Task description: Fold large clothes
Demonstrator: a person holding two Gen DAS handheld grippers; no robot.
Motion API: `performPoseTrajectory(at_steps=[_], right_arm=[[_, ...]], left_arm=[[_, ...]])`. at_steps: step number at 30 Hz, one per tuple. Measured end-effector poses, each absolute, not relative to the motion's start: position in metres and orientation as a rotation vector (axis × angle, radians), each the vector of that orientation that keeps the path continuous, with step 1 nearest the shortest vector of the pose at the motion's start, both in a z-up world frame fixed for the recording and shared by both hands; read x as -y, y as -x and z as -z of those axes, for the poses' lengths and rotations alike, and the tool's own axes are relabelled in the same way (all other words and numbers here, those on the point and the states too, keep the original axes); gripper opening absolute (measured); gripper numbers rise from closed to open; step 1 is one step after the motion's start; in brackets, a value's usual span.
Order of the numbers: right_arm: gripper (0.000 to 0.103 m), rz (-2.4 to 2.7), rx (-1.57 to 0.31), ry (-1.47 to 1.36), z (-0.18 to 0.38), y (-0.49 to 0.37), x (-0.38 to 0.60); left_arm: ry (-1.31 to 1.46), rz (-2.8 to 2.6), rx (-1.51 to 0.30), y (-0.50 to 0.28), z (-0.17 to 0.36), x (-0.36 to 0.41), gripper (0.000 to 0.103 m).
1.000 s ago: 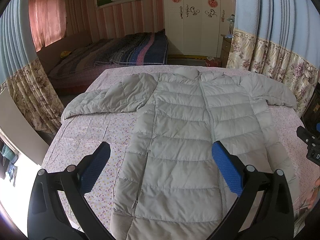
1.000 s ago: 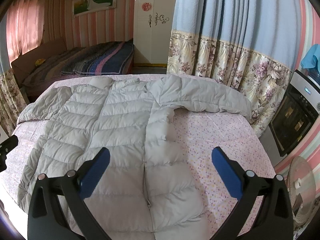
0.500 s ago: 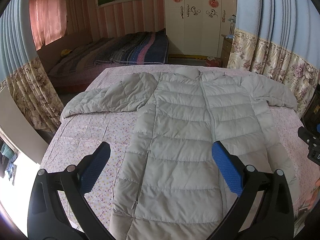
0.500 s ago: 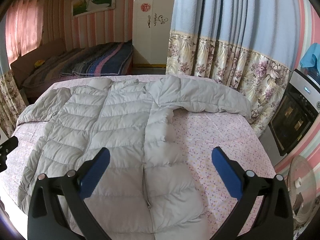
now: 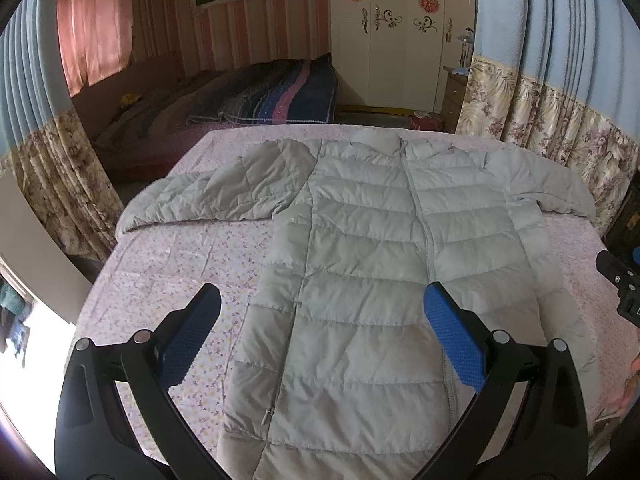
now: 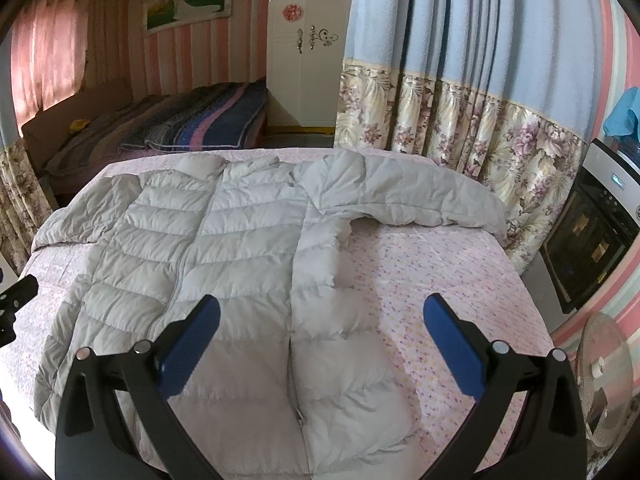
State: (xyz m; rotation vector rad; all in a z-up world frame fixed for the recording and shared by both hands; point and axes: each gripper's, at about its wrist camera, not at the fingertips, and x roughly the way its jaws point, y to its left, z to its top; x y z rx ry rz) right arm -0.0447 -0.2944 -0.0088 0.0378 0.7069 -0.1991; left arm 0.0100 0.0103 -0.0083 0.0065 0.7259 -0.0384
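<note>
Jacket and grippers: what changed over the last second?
Almost nothing. The left gripper drifted very slightly, so the jacket sits marginally lower in its view. Nothing was grasped or released. Both grippers, the right gripper included, remain open above the jacket, which stays spread flat on the bed.

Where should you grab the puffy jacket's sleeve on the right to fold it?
Grip the right sleeve by its cuff, probably coming in from the curtain side. It lies stretched straight out sideways, so its far end lifts and swings over the jacket.
</note>
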Motion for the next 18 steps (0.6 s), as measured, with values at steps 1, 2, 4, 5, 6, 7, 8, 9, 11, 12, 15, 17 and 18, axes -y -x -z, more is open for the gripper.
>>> performPoseTrajectory(at_steps=[1, 2, 4, 5, 6, 7, 8, 9, 11, 12, 15, 17, 18], right_arm=[[0.102, 0.192, -0.698, -0.035, 0.008, 0.043, 0.295], [0.102, 0.181, -0.691, -0.035, 0.008, 0.041, 0.295], [0.102, 0.144, -0.673, -0.032, 0.008, 0.035, 0.294], [0.102, 0.135, -0.672, -0.024, 0.009, 0.03, 0.292], [0.102, 0.123, -0.673, -0.019, 0.01, 0.026, 0.292], [0.102, 0.11, -0.674, -0.016, 0.011, 0.019, 0.291], [0.102, 0.104, -0.674, -0.015, 0.013, 0.013, 0.291], [0.102, 0.098, -0.673, -0.015, 0.015, 0.006, 0.291], [0.102, 0.098, -0.679, -0.005, 0.017, -0.003, 0.288], [0.102, 0.103, -0.702, 0.003, 0.019, -0.012, 0.288], [0.102, 0.133, -0.7, 0.019, 0.017, -0.027, 0.288], [0.102, 0.154, -0.674, 0.042, 0.013, -0.036, 0.289], [0.102, 0.161, -0.662, 0.053, 0.012, -0.039, 0.289]], left_arm=[[0.004, 0.038, -0.745, -0.011, 0.01, -0.014, 0.1], [-0.024, 0.017, -0.815, -0.016, 0.017, -0.017, 0.1], [-0.065, -0.025, -0.874, -0.023, 0.024, -0.024, 0.1], [-0.054, -0.038, -0.873, -0.026, 0.026, -0.03, 0.1], [-0.033, -0.045, -0.878, -0.031, 0.028, -0.037, 0.1], [-0.008, -0.049, -0.886, -0.036, 0.031, -0.045, 0.1], [-0.016, -0.065, -0.861, -0.041, 0.032, -0.05, 0.1], [-0.003, -0.084, -0.859, -0.048, 0.034, -0.059, 0.1], [0.023, -0.115, -0.837, -0.058, 0.037, -0.072, 0.1], [0.031, -0.139, -0.837, -0.064, 0.039, -0.08, 0.1], [0.067, -0.219, -0.833, -0.08, 0.042, -0.105, 0.1], [0.121, -0.237, -0.823, -0.093, 0.045, -0.124, 0.1], [0.134, -0.26, -0.827, -0.099, 0.046, -0.133, 0.1]])
